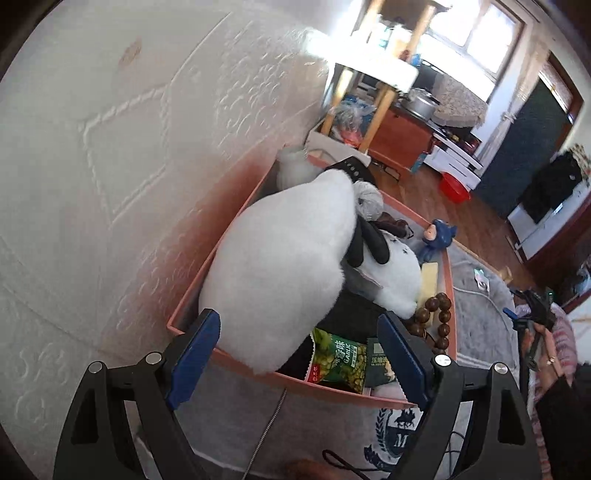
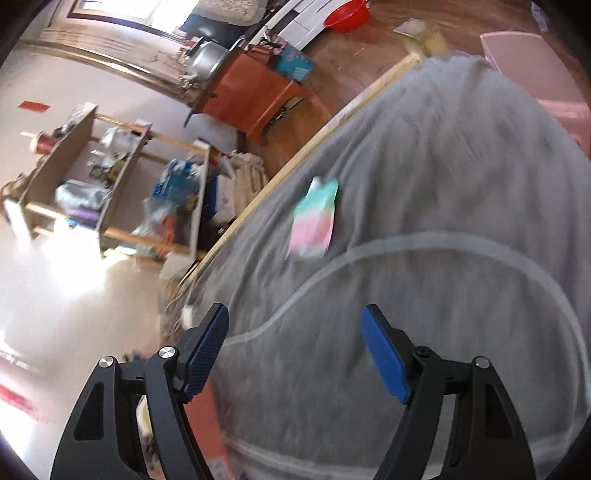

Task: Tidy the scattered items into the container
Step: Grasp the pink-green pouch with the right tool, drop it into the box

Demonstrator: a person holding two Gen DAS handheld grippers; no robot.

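Note:
A salmon-pink box (image 1: 221,236) stands against the white wall. It holds a large white plush toy (image 1: 280,254), a green snack packet (image 1: 336,362), wooden beads (image 1: 439,314), a blue figurine (image 1: 436,236) and a grey yarn ball (image 1: 369,199). My left gripper (image 1: 299,354) hovers open over the box's near corner; the plush's lower end lies beside the left pad and the right pad is clear of it. My right gripper (image 2: 295,350) is open and empty above the grey blanket (image 2: 443,184). A small pastel pink-and-green packet (image 2: 314,221) lies ahead of it. This view is blurred.
A white cord (image 2: 406,247) curves across the blanket. Beyond the blanket's wooden edge are a cluttered shelf unit (image 2: 110,184), an orange cabinet (image 2: 251,96) and a red basin (image 2: 347,14). A hand with the other gripper (image 1: 535,321) shows at the right edge of the left wrist view.

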